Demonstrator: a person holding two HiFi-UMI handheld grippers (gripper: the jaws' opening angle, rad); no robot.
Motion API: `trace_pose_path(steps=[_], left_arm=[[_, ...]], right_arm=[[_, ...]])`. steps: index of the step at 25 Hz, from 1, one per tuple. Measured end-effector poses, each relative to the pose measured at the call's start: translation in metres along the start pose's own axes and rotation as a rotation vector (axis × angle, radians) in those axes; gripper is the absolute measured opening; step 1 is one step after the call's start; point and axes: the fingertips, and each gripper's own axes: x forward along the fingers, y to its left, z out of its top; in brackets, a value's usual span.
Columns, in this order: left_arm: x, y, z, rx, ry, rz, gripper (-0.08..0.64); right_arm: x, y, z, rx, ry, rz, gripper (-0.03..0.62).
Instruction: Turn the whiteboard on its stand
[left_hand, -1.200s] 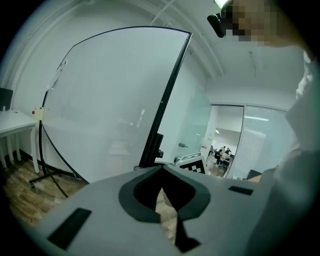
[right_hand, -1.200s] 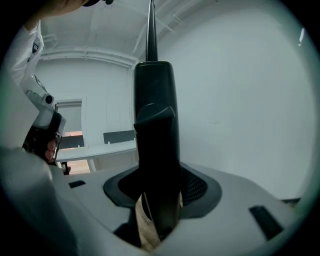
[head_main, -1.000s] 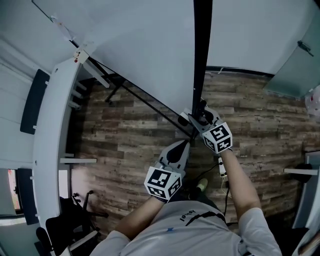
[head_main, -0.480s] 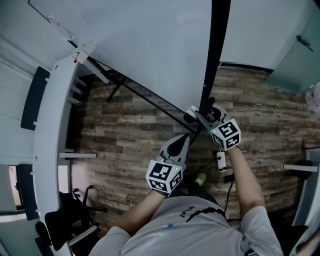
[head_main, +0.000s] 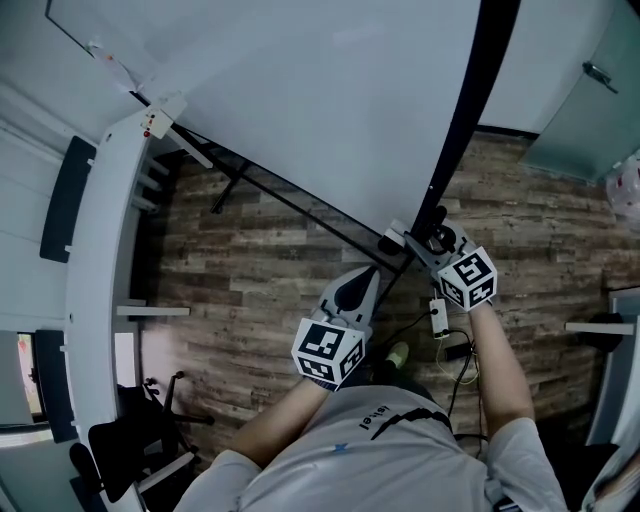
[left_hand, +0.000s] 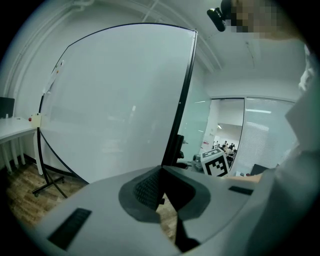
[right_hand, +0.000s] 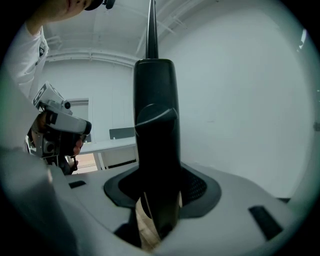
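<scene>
As right tongs (head_main: 436, 226) pinching the whiteboard (head_main: 300, 90) edge swing it toward frame right, turning advances; left tongs (head_main: 362, 282) pressed together.

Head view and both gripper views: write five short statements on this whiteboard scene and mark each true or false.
1. The right gripper has its fingers clamped on the black edge of the whiteboard. True.
2. The left gripper grips the board too. False: its fingers are together, empty, clear of the board.
3. The floor is carpeted. False: wood planks.
4. A white desk stands beside the whiteboard. True.
5. The board is covered in writing. False: no writing shows.
</scene>
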Motion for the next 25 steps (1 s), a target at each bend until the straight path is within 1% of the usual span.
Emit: trace_pose_path(steps=[12,22,25], left_arm=[[0.002,-0.032,-0.005,-0.010,-0.002,-0.029,0.011],[-0.005,-0.052,-0.009,-0.010,-0.008,-0.050,0.011],[0.001,-0.061,-0.007,-0.004,-0.011,-0.064,0.011]], right_arm=[[-0.071,-0.003,-0.023,0.001,0.011,0.004,0.187],[-0.100,0.001,-0.031,-0.007,0.018,0.000,0.187],[-0.105,-0.008,-0.034,-0.004,0.016,-0.015,0.187]])
